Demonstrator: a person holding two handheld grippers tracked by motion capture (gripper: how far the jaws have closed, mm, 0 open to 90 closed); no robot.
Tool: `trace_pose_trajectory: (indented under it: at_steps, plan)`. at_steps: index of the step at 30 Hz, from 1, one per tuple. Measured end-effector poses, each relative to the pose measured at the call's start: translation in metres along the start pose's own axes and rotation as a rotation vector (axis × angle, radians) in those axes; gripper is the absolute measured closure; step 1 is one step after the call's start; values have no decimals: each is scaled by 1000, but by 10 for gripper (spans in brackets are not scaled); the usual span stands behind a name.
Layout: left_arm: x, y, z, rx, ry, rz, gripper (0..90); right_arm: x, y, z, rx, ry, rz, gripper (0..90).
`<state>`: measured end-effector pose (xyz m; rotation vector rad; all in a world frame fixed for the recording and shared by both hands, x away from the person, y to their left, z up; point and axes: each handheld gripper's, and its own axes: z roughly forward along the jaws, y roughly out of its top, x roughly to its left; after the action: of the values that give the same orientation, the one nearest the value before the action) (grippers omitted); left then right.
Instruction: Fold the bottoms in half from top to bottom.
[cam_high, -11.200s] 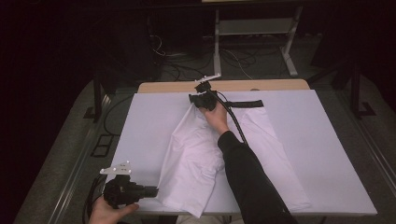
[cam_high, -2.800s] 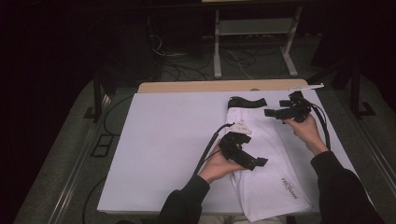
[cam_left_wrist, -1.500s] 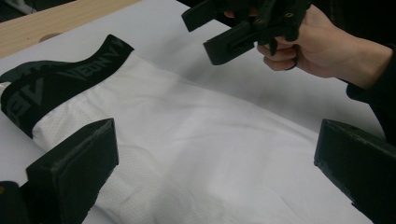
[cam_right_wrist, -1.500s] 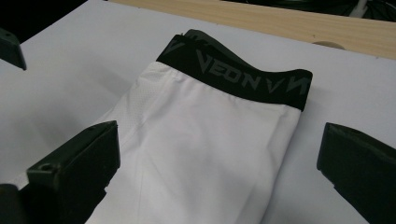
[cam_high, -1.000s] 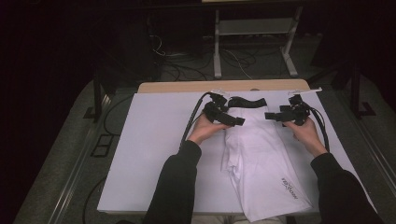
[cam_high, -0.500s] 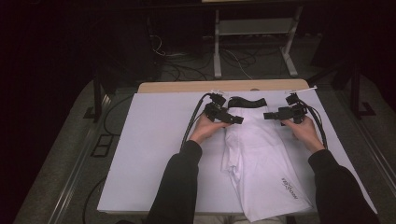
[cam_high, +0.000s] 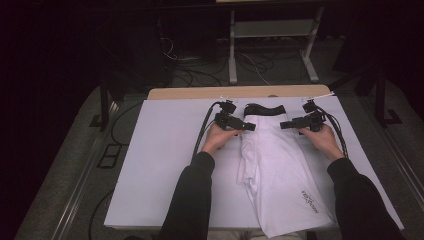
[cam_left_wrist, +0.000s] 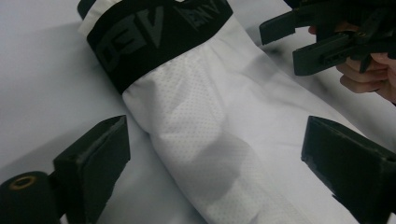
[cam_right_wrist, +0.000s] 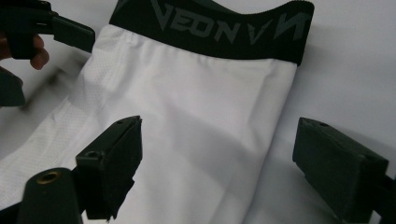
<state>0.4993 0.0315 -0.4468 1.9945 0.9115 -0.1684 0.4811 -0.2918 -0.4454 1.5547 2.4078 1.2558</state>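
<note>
White shorts folded lengthwise, black waistband near the table's far edge. Left gripper and right gripper flanking it, jaws apart, empty, probably poised to pinch both waistband corners.

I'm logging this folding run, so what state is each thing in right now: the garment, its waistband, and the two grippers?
white shorts: folded lengthwise into a narrow strip, lying flat on the table cover.
black waistband: at the far end, flat, lettering facing up.
left gripper: open, at the shorts' left edge just below the waistband.
right gripper: open, at the right edge, holding nothing.
white table cover: spread flat.
</note>
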Motion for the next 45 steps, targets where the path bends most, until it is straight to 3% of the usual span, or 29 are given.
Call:
trace_pose_trajectory:
  at_steps: [7, 13, 19, 22, 27, 35, 40, 45]
  plan:
    - [7, -3, 3, 4, -16, -29, 171, -3, -1, 2, 12, 0, 6, 230]
    - [9, -3, 4, 15, 2, -38, 245, -5, -2, 4, 29, 17, 15, 290]
    - [10, -4, 6, 35, 20, -54, 411, -2, -2, 7, 36, 23, 12, 341]
    - [11, -4, 8, 35, 31, -85, 559, 1, -2, 9, 35, 6, 12, 430]
    - [10, -4, 10, 43, 44, -87, 723, 1, -2, 8, 33, -54, 5, 666]
    - [10, -5, 12, 50, 36, -98, 867, 10, -3, 15, 44, -66, -7, 860]
    - [9, -4, 9, 45, 32, -99, 875, 5, -5, 11, 37, -12, 28, 878]
    - [5, -3, 5, 45, 31, -92, 876, -2, -7, 0, -49, 55, 87, 880]
